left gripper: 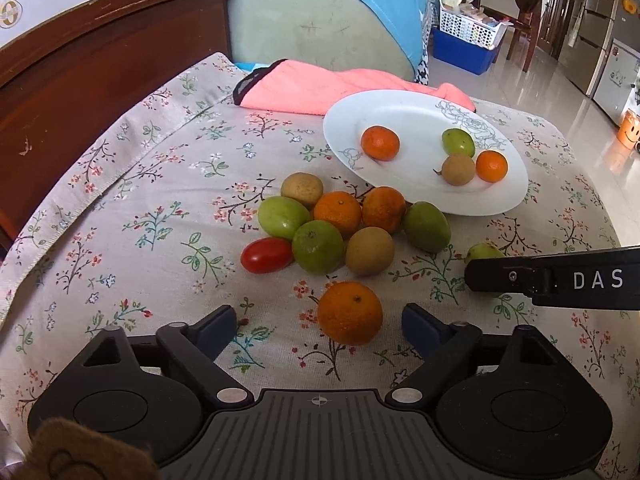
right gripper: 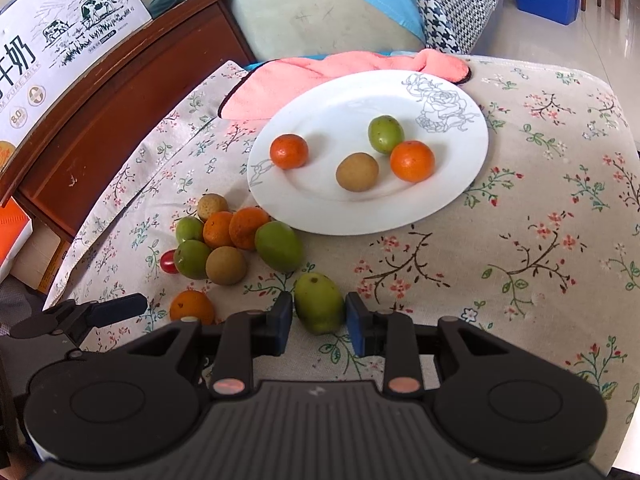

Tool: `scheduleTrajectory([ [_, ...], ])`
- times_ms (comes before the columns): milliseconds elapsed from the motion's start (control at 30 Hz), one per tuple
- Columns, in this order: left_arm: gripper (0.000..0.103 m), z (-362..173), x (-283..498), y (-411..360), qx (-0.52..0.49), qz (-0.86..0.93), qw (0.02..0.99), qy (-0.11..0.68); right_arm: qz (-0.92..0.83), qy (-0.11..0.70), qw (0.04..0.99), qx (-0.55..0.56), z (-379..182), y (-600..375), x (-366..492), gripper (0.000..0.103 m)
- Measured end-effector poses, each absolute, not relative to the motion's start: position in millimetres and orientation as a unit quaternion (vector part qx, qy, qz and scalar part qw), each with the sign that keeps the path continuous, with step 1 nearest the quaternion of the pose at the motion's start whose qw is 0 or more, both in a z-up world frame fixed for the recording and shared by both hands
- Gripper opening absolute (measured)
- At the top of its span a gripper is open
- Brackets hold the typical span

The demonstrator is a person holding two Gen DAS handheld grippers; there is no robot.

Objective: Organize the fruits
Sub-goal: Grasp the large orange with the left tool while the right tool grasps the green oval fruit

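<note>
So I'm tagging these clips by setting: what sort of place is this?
Most likely a home living room: the fruit lies on a floral tablecloth beside a cushioned sofa, with a fridge and a dining chair on the tiled floor beyond, and a milk carton box at the side.

Black gripper (right gripper: 318, 322), blue fingers (right gripper: 285, 322)

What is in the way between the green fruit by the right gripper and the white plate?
Nothing visible. The right gripper has its fingers on either side of the green fruit, and only bare flowered cloth lies between it and the plate. The fruit pile sits off to the left of that path.
</note>
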State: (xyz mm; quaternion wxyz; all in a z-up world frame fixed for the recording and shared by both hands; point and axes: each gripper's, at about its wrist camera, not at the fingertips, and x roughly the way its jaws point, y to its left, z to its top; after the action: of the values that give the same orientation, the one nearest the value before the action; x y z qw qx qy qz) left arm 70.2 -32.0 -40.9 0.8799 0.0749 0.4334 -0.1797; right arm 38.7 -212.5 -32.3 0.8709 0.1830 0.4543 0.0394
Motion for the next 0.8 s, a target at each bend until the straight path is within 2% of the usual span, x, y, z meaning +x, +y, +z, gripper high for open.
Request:
scheduleTrajectory([
  [233,0.041,-35,66,-33,0.075,-0.194,0.882,0.423,0.047,0.452,0.872,0.185,-32,-213,38,0.028],
  [300,0.034,-34,66,-33,0.066,-0.202,0.880,0.424,0.048,0.450,0.872,0.187,-31,-214,38,0.028],
  [600,0.027,-21,63,-30,0.047,-0.200,0.891,0.406,0.052,0.440,0.875,0.198,-23,-219,37,0.028],
  [800,0.026,-18,63,-32,0.052,-0.199,0.893,0.400,0.050,0.439,0.874,0.201,-23,-222,37,0.028],
])
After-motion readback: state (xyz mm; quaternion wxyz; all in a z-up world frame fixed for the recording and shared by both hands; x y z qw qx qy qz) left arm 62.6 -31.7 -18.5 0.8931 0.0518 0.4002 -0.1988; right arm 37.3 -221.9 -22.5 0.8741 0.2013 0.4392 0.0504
